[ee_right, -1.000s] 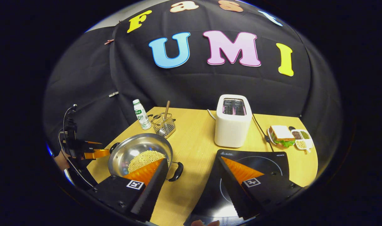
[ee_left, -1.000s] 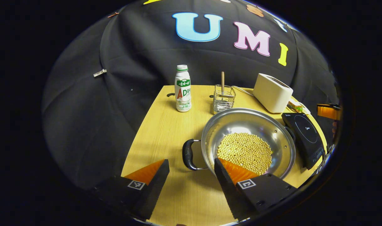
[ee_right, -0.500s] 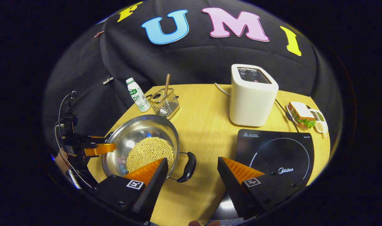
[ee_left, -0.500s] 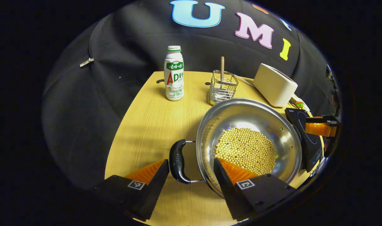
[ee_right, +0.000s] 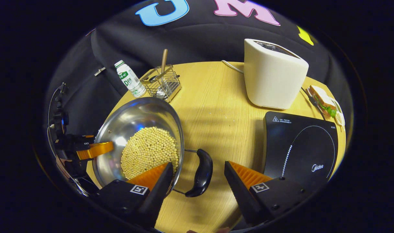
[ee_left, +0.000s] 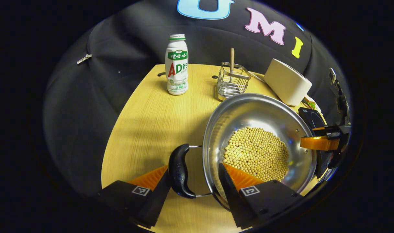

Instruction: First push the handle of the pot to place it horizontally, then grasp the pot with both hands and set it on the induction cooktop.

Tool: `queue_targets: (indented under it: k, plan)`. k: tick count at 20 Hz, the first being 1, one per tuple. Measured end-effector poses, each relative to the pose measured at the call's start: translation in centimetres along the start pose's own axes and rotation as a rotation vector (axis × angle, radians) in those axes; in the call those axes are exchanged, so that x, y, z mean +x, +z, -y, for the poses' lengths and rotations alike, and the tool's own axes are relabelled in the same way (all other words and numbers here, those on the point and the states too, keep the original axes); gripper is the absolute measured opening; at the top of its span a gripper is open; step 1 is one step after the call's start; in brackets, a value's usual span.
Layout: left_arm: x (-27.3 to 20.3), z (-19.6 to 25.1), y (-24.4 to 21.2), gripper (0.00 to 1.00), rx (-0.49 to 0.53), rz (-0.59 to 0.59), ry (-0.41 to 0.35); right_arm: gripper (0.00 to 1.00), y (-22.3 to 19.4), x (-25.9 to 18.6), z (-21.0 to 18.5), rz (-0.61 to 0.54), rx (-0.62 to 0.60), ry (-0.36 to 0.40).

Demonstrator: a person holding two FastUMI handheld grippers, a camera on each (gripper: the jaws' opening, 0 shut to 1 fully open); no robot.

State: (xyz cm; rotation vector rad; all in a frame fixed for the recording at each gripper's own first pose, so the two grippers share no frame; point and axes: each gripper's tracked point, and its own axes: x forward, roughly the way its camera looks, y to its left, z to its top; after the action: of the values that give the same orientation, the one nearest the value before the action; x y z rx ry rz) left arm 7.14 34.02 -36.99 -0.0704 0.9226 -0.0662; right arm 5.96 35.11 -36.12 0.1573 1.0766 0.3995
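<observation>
hidden: near rim of the round stainless steel pot sits behind the left tool's inner finger; the pot's far black handle is blocked by the right tool as seen far off in the left gripper view.
cut off: black flat induction cooktop runs under the right tool's outer finger; in the left gripper view just a sliver of it shows past the pot.
hard to tell: whether the left tool's outer finger touches the black curved pot handle or just overlaps it.
left tool: released, jaws wide apart, straddling that handle; inner finger over the pot bowl, above the yellow soybeans.
right tool: released, jaws wide; the other black curved handle lies between the fingers, clear gap on both sides. One finger over the pot rim, the other over the cooktop edge.
pot: on the light wooden surface, left of the cooktop, not on it.
background: white milk bottle with green label, wire mesh holder with a wooden stick, cream toaster, sandwich on a plate.
</observation>
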Motion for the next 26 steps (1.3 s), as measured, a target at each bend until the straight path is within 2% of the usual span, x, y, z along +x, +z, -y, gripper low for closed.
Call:
queue_targets:
  k: [6, 7, 9, 10, 11, 16, 19, 22, 26]
  plan:
    - [0.5, -0.2, 0.6, 0.82, -0.027, 0.004, -0.018, 0.94, -0.2, 1.8, -1.1, -0.062, 0.054, 0.002]
    - [0.6, -0.2, 0.5, 0.82, -0.022, -0.001, -0.024, 0.83, -0.3, 2.1, -1.1, -0.074, 0.062, -0.002]
    - [0.7, -0.5, 0.4, 0.76, -0.026, -0.007, -0.02, 0.76, -0.6, 2.7, -0.5, -0.086, 0.055, -0.04]
    - [0.8, -0.4, 0.6, 0.71, -0.034, -0.001, -0.024, 0.75, -0.6, 2.4, -0.5, -0.089, 0.058, -0.04]
    - [0.9, -0.4, 0.5, 0.7, -0.045, -0.003, -0.027, 0.68, -0.6, 2.7, -0.3, -0.091, 0.059, -0.042]
    - [0.7, -0.5, 0.4, 0.64, -0.041, -0.021, -0.004, 0.64, -0.9, 2.6, -0.2, -0.097, 0.036, -0.058]
    - [0.3, -0.1, 0.2, 0.6, -0.076, -0.015, -0.006, 0.59, -0.7, 2.5, -0.5, -0.092, 0.037, -0.063]
    - [-1.1, 0.7, 0.4, 0.58, -0.094, 0.006, 0.01, 0.59, -0.2, 1.8, -0.6, -0.07, 0.016, -0.054]
    - [-3.6, 2.8, 1.5, 0.58, -0.088, 0.036, 0.029, 0.58, 0.5, -2.2, 1.1, -0.025, 0.012, -0.041]
